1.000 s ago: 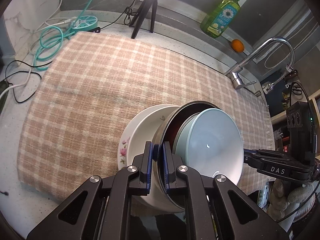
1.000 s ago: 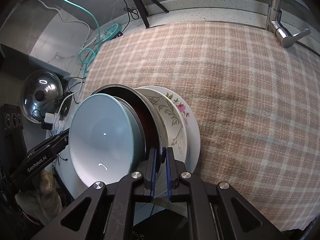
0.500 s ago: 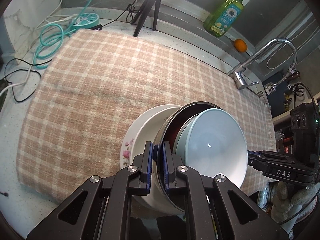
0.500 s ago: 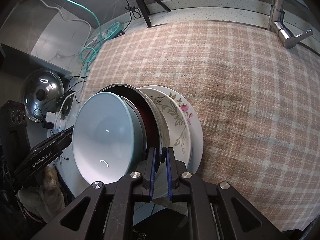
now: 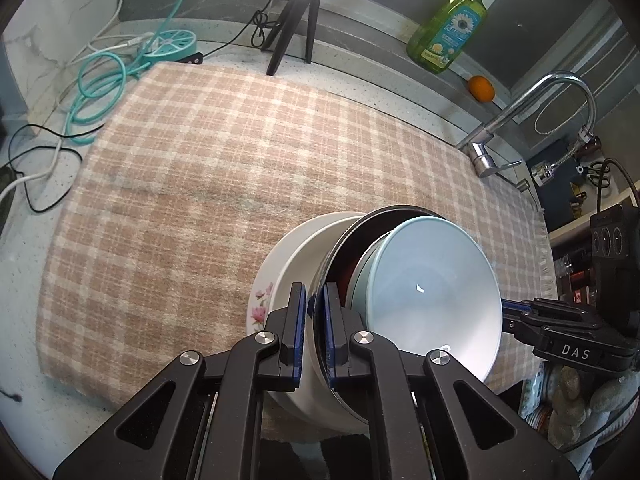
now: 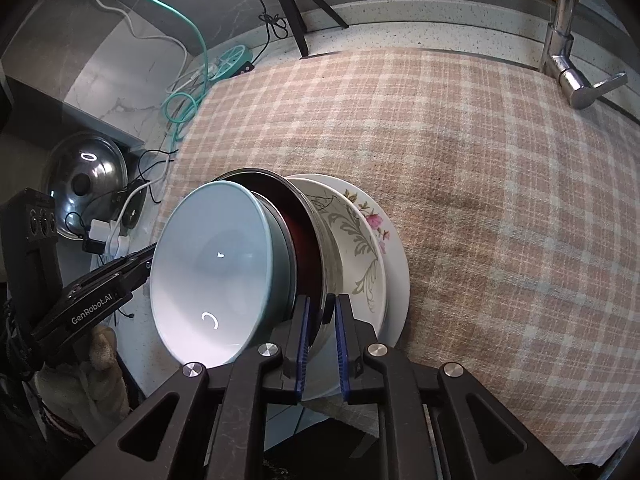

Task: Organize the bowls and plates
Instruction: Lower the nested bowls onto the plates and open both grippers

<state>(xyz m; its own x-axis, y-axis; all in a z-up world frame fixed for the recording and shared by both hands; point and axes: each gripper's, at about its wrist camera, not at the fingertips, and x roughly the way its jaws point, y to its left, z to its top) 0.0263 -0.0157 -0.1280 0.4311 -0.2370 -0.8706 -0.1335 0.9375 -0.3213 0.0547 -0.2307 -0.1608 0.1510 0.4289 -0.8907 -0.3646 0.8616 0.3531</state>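
We see both grippers clamped on one nested stack above the checked cloth (image 5: 208, 168): left gripper (image 5: 314, 328) and right gripper (image 6: 322, 340) each pinch the steel bowl (image 6: 326, 248) rim from opposite sides. Pale blue bowl (image 5: 432, 292) sits inside it, floral plate (image 6: 360, 236) and white plate (image 6: 398, 280) behind. Stack tilted on edge, near the cloth's front edge. Faucet (image 5: 532, 116) beyond

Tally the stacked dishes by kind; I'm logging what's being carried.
Light blue bowl: 1
Steel bowl, dark red inside: 1
Floral plate: 1
Plain white plate: 1
Total: 4
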